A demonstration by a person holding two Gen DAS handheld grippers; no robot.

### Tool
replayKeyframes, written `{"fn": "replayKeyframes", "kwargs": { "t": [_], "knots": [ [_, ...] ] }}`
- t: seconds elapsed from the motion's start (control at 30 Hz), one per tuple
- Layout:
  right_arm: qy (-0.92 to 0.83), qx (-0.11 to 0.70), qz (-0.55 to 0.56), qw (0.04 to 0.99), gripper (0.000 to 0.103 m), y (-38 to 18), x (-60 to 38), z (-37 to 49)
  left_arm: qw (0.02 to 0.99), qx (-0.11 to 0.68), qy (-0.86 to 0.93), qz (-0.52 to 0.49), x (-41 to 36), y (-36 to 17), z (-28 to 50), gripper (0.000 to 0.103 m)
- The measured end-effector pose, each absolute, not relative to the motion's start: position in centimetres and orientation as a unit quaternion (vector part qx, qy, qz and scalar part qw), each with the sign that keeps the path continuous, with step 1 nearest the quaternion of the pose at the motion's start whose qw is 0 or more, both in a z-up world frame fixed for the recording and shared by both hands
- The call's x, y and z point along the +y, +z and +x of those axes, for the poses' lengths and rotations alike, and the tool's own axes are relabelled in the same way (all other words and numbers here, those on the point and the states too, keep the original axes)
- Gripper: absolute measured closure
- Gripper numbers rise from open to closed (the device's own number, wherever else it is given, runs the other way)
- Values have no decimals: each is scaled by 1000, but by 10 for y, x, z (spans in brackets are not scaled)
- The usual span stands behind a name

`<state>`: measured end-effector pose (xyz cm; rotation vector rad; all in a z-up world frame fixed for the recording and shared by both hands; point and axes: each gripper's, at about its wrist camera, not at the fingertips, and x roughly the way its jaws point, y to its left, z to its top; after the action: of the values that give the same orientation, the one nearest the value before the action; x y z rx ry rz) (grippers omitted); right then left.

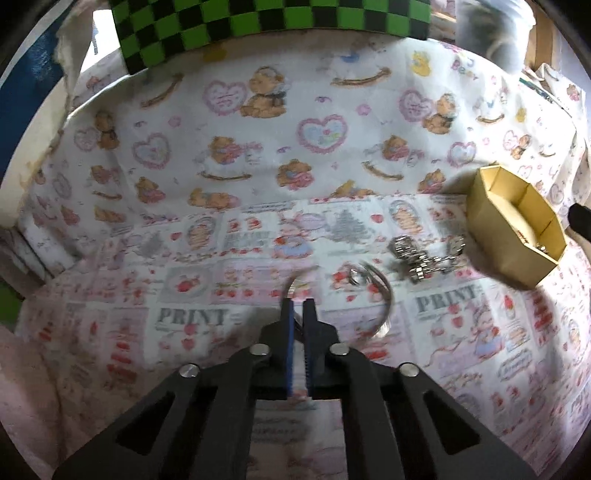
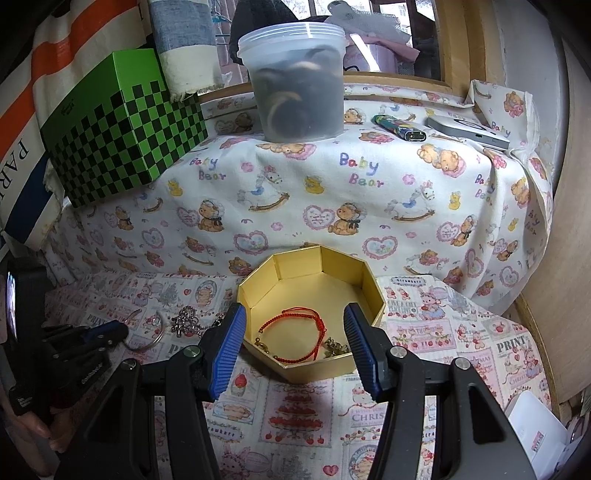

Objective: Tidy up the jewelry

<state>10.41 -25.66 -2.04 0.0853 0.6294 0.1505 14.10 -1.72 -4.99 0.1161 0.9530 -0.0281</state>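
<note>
My left gripper point(image 1: 297, 306) is shut on one end of a thin silver bangle point(image 1: 386, 295), which curves off to the right just above the printed cloth. The right wrist view shows that gripper point(image 2: 110, 328) at the left with the bangle point(image 2: 147, 332) at its tips. A heap of silver chain point(image 1: 417, 254) point(image 2: 184, 319) lies beside the bangle. The yellow octagonal box point(image 1: 517, 221) point(image 2: 376, 295) holds a red cord bracelet point(image 2: 295, 332) and small gold pieces point(image 2: 336, 349). My right gripper point(image 2: 295, 350) stands open over the box's near side, its blue pads point(image 2: 229, 350) holding nothing.
A raised ledge under teddy-bear cloth runs along the back. On it stand a green checkered box point(image 2: 122, 136) point(image 1: 258, 26), a lidded plastic tub point(image 2: 295, 81), a lighter point(image 2: 399, 127) and a flat silver device point(image 2: 469, 133). A wooden panel point(image 2: 554, 277) closes the right side.
</note>
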Motion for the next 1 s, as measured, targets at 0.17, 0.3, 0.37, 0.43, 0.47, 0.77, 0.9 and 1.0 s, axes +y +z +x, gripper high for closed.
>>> {"fn": "replayKeyframes", "kwargs": {
  "t": [0.17, 0.3, 0.37, 0.43, 0.47, 0.77, 0.9, 1.0],
  "knots": [
    [74, 309, 43, 947, 46, -20, -256, 104, 898, 434, 1, 77, 5, -41, 134, 103],
    [73, 310, 45, 947, 46, -20, -256, 104, 901, 431, -26, 40, 19, -33, 133, 103],
    [73, 310, 46, 947, 46, -20, -256, 104, 905, 421, -38, 35, 21, -27, 129, 96],
    [74, 310, 46, 947, 46, -20, -255, 104, 905, 421, -51, 28, 15, -24, 128, 59],
    [74, 310, 45, 947, 46, -20, -256, 104, 906, 420, -55, 19, 10, -25, 129, 40],
    [74, 313, 44, 946, 45, -21, -254, 104, 882, 456, -113, 29, -21, -36, 122, 36],
    [74, 313, 42, 946, 45, -22, -253, 104, 876, 468, -99, 62, -28, -48, 123, 35],
    [75, 313, 41, 946, 44, -22, -252, 103, 875, 470, -91, 66, -27, -50, 123, 35]
  ]
}}
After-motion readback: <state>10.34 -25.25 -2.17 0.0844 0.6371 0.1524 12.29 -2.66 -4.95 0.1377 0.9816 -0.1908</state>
